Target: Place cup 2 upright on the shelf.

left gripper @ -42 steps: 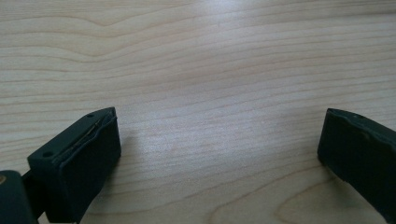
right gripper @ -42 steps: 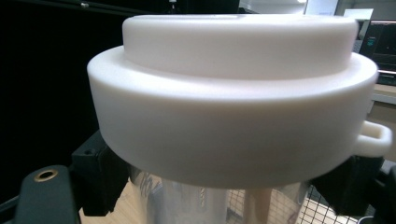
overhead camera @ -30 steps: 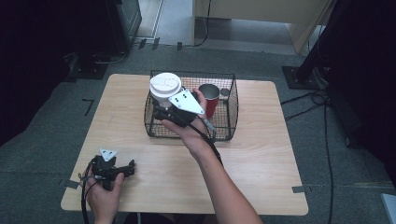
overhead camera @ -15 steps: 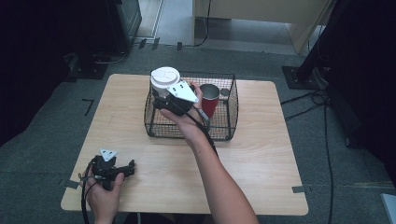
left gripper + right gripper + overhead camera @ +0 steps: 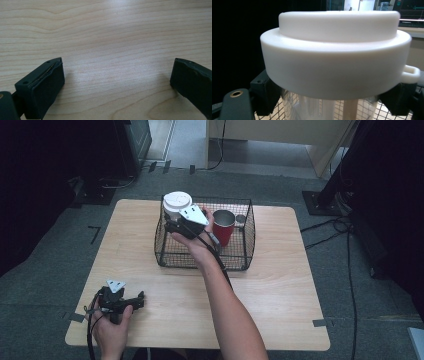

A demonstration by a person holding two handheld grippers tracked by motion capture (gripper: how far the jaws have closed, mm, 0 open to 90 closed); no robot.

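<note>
A clear cup with a white lid [image 5: 177, 200] hangs over the back left corner of the black wire basket [image 5: 200, 265]. My right gripper [image 5: 173, 220] is shut on it just under the lid. In the right gripper view the lid [image 5: 337, 57] fills the frame. Both black fingers [image 5: 265, 95] press the clear body [image 5: 317, 107], with basket mesh behind. A red cup [image 5: 223, 227] stands upright inside the basket at its right. My left gripper [image 5: 140, 297] lies on the wooden table [image 5: 280, 285] at the front left. Its jaws [image 5: 117, 80] stand open over bare wood.
A small grey thing [image 5: 241, 219] lies in the basket behind the red cup. The person's right forearm [image 5: 225, 300] crosses the middle of the table toward the basket. Cables [image 5: 345, 230] and a stand base [image 5: 320, 200] lie on the floor to the right.
The right hand has carried the white-lidded cup farther away and slightly left, toward the basket's back left corner. The left gripper has stayed put.
</note>
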